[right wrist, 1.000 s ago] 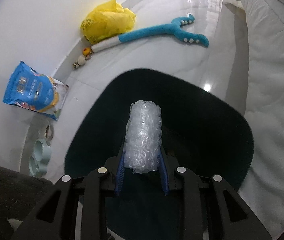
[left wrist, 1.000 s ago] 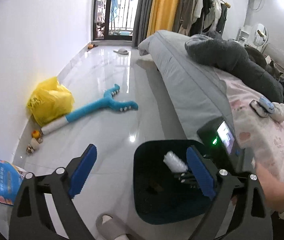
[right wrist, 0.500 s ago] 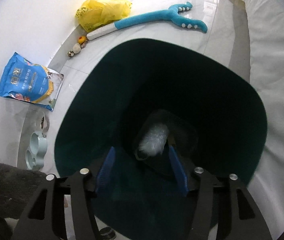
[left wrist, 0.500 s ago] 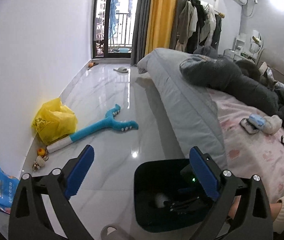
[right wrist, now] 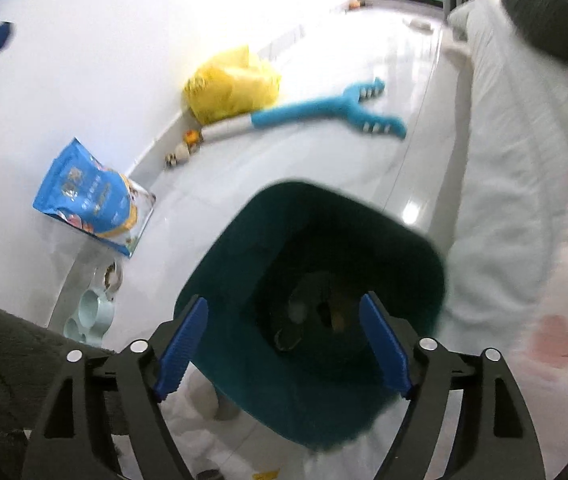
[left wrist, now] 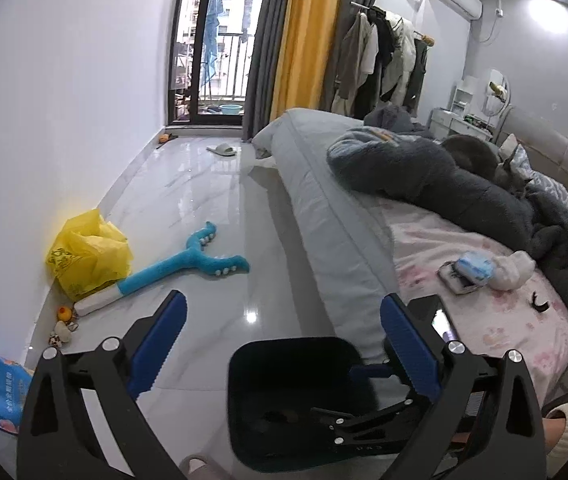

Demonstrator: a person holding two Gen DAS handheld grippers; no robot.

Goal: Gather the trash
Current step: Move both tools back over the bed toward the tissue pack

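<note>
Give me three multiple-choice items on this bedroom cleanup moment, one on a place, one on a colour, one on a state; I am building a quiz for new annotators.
1. Where does the yellow plastic bag lie?
A. on the bed
B. on the floor against the wall
C. inside the bin

2. What colour is the trash bin?
A. dark teal
B. red
C. white

3. How is the right gripper?
A. shut on a roll of bubble wrap
B. shut on the bin's rim
C. jaws apart, nothing between the pads

Answers:
1 B, the bag sits by the wall next to the blue plush toy.
2 A, both wrist views show a dark teal bin beside the bed.
3 C, its blue pads stand wide above the bin's mouth, opening, with only small scraps at the bottom of the bin.
</note>
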